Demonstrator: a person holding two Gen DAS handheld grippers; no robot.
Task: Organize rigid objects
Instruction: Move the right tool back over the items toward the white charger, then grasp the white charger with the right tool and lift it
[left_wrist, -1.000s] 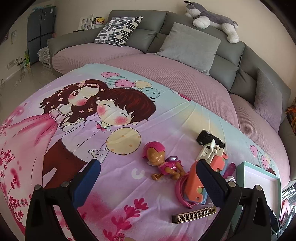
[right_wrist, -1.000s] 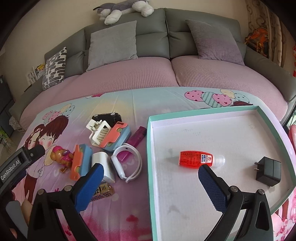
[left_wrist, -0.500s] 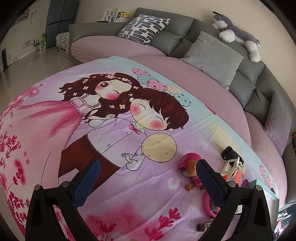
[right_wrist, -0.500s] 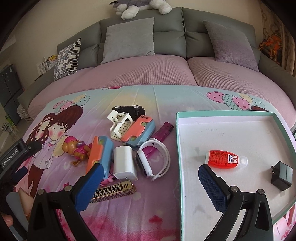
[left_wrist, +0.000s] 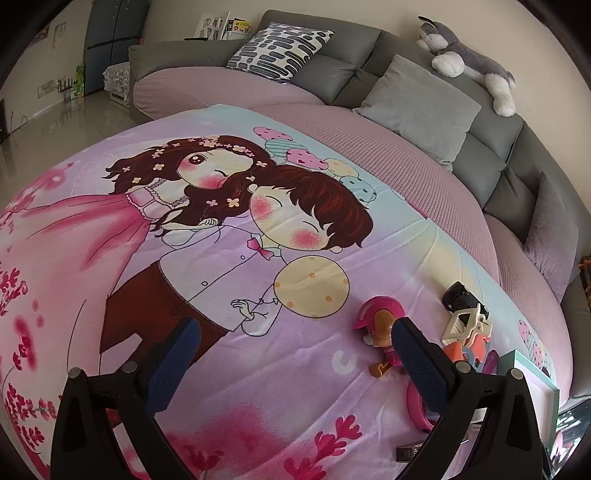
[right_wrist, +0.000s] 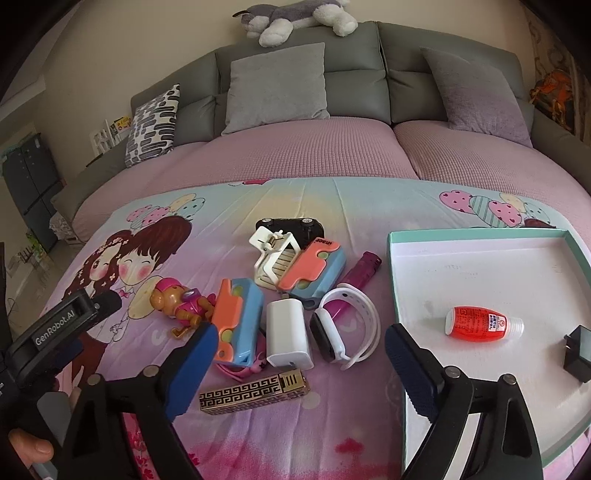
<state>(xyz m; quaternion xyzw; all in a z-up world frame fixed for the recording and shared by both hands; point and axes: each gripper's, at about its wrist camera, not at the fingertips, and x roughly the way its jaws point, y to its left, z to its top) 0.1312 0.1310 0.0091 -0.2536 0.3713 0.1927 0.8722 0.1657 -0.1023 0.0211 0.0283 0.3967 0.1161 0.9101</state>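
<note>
A teal-rimmed white tray (right_wrist: 480, 234) lies on the bedsheet at the right, holding a red bottle (right_wrist: 480, 325) and a black adapter (right_wrist: 580, 350). Left of it is a pile: white charger (right_wrist: 288, 328), white smartwatch (right_wrist: 351, 325), gold patterned lighter (right_wrist: 255, 393), two blue-and-orange cases (right_wrist: 236, 321), a white clip (right_wrist: 271, 254), a black toy car (right_wrist: 291, 225) and a pup figure (right_wrist: 177, 302). My right gripper (right_wrist: 297, 336) hovers over the charger and watch, its jaws closing, pads touching nothing. My left gripper (left_wrist: 295, 325) stands open over bare sheet, with the pup figure (left_wrist: 376, 325) by its right finger.
A purple tube (right_wrist: 360, 273) lies between the pile and the tray. The left gripper's body (right_wrist: 66, 325) sits at the pile's left edge. Grey cushions and a plush husky (right_wrist: 295, 14) line the sofa back. The sheet (left_wrist: 184, 277) spreads out to the left.
The right gripper has shifted left from over the tray to over the pile, and its jaws have narrowed a little. The left gripper has swung left, away from the pile.
</note>
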